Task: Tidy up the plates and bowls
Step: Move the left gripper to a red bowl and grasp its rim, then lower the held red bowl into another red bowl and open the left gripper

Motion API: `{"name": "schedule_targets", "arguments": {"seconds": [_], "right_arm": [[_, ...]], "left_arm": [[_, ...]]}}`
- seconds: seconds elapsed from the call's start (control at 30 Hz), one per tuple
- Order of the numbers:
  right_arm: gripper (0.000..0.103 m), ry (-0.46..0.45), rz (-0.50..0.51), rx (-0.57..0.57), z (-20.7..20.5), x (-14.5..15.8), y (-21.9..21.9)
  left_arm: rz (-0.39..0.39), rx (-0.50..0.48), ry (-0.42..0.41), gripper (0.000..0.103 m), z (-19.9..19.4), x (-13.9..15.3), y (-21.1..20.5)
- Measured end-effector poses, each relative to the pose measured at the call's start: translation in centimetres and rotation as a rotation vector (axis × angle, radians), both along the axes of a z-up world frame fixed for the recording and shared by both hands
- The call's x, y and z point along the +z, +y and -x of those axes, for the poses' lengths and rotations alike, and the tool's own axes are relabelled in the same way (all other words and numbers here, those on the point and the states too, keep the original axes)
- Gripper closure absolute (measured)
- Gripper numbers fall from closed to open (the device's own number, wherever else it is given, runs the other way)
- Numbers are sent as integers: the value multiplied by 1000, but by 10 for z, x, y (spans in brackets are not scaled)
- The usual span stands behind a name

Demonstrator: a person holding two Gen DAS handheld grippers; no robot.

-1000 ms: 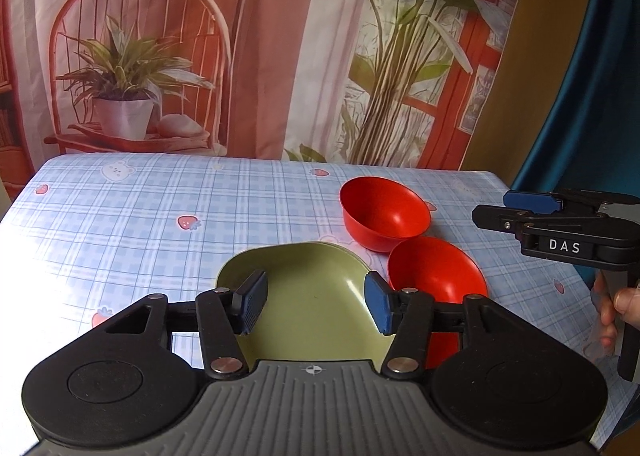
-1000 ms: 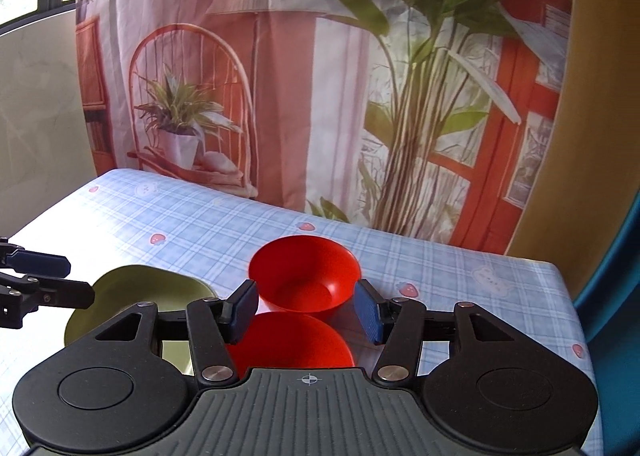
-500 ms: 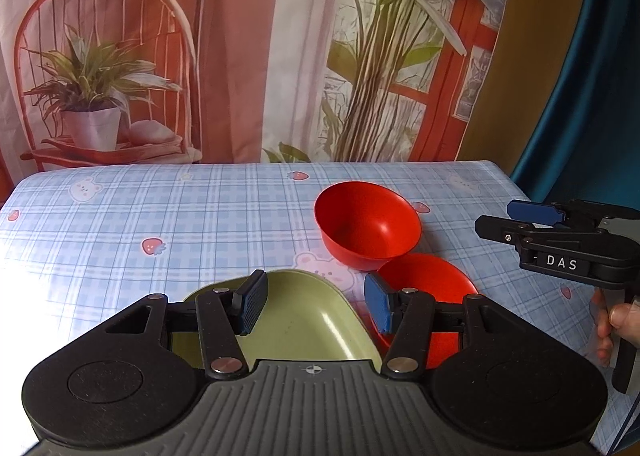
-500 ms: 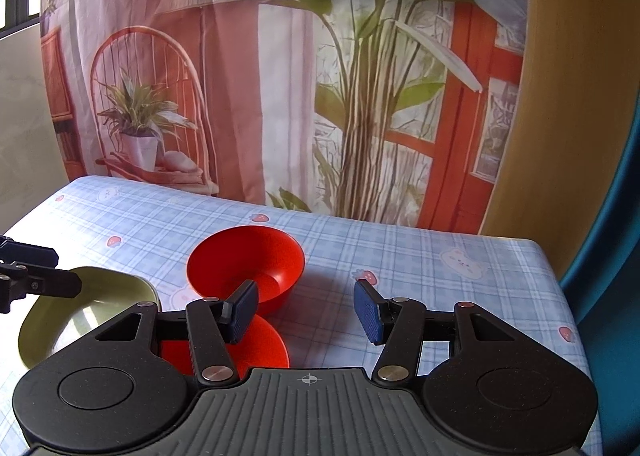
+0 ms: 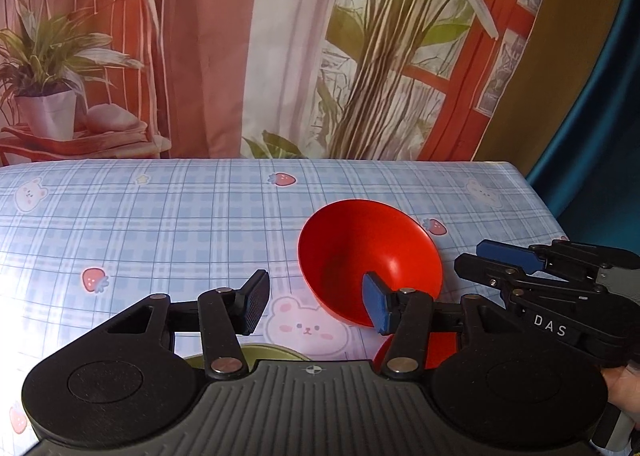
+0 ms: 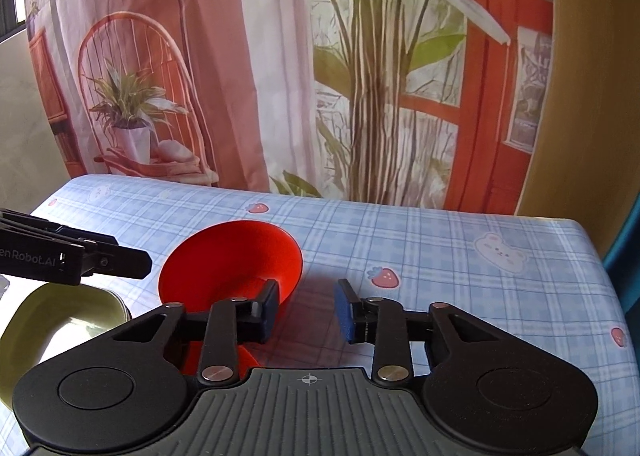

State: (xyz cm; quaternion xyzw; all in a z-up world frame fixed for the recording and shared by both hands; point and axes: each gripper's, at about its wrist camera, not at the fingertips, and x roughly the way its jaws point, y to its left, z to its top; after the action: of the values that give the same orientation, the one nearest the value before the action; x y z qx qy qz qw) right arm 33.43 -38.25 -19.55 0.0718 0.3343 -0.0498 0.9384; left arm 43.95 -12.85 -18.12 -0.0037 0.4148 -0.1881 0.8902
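Observation:
A red bowl (image 5: 370, 256) stands on the checked tablecloth; it also shows in the right wrist view (image 6: 232, 260). A red plate (image 5: 442, 350) lies just in front of it, mostly hidden by my grippers, and shows in the right wrist view (image 6: 244, 358). A green plate (image 6: 60, 320) lies to the left; only its far rim (image 5: 276, 352) shows in the left wrist view. My left gripper (image 5: 316, 306) is open and empty above the cloth, left of the bowl. My right gripper (image 6: 306, 310) is open and empty, right of the bowl.
The table's right edge (image 6: 592, 252) drops off beside a blue curtain (image 5: 592, 115). A printed backdrop (image 5: 280, 47) hangs along the table's far edge. The right gripper shows at the right of the left wrist view (image 5: 496, 260), close to the bowl.
Both grippers have moved forward and turned; the green and red plates have slid under the gripper bodies, and the red bowl is nearer. Both jaws stay open.

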Motion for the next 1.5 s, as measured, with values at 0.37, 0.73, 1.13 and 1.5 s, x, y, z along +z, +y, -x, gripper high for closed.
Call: {"name": "schedule_targets", "arguments": {"seconds": [0.37,0.73,1.13,1.5], "right_arm": [[84,10,-63,29,-17,-19,-2],[89,-7,-65,8,-9,-11,-6],[89,-59,-28,2,21,30,2],[89,-62,-7,0,56,46,14]], "left_arm": [[56,-53,91,81,-19,-26,-1],[46,-85,52,81,-8,-15,-11],[43,-104,-19,81,25,25,-13],[40,-122,-31,81,58,33,-7]]}}
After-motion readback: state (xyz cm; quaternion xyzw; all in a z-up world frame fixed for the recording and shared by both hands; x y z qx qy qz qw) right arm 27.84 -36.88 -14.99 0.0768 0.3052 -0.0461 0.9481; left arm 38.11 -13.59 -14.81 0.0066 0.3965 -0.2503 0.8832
